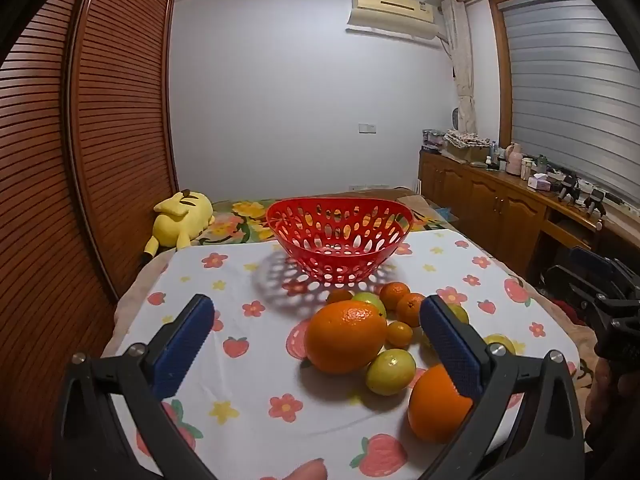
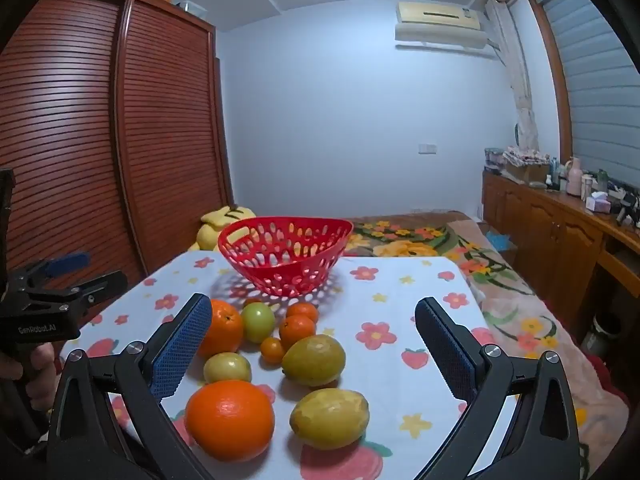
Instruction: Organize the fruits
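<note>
Bedroom table, flowery cloth (image 2: 400,300): red basket (image 2: 286,258) at 12 o'clock empty, fruit pile (image 2: 276,344) untouched, left gripper (image 1: 316,344) and right gripper (image 2: 312,344) spread wide, holding nothing.

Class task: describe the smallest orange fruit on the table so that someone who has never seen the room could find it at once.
Start at the red basket on the flowered tablecloth. In front of it lies a cluster of fruit; in its middle sits the tiny orange fruit. It is far smaller than every orange, tangerine or yellow-green fruit around it.
</note>
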A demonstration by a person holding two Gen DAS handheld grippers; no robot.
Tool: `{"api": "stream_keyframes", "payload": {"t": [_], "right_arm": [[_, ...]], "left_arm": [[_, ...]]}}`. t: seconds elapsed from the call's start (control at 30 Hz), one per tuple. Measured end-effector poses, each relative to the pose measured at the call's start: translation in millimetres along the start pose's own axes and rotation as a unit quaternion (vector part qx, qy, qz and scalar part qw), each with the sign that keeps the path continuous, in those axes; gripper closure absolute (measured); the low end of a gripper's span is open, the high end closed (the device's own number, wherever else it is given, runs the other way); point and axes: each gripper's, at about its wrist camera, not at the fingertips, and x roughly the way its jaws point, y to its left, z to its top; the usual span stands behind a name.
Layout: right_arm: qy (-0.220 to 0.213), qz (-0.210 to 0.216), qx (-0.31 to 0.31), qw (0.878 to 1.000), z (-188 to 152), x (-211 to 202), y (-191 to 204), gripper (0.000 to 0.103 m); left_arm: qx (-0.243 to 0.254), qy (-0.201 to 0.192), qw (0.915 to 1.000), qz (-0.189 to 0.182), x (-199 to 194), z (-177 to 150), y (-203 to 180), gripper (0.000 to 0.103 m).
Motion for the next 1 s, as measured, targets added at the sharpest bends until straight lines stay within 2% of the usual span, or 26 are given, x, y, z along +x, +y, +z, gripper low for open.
{"api": "stream_keyframes", "payload": {"t": [1.0], "right_arm": [[0.001, -0.004, -0.004, 1.000, -0.1, -1.0, 4.1, 0.000]], "left_arm": [[0.007, -0.018, 0.9998, 0.003, -10.7, 5.3, 0.5, 0.000]]}}
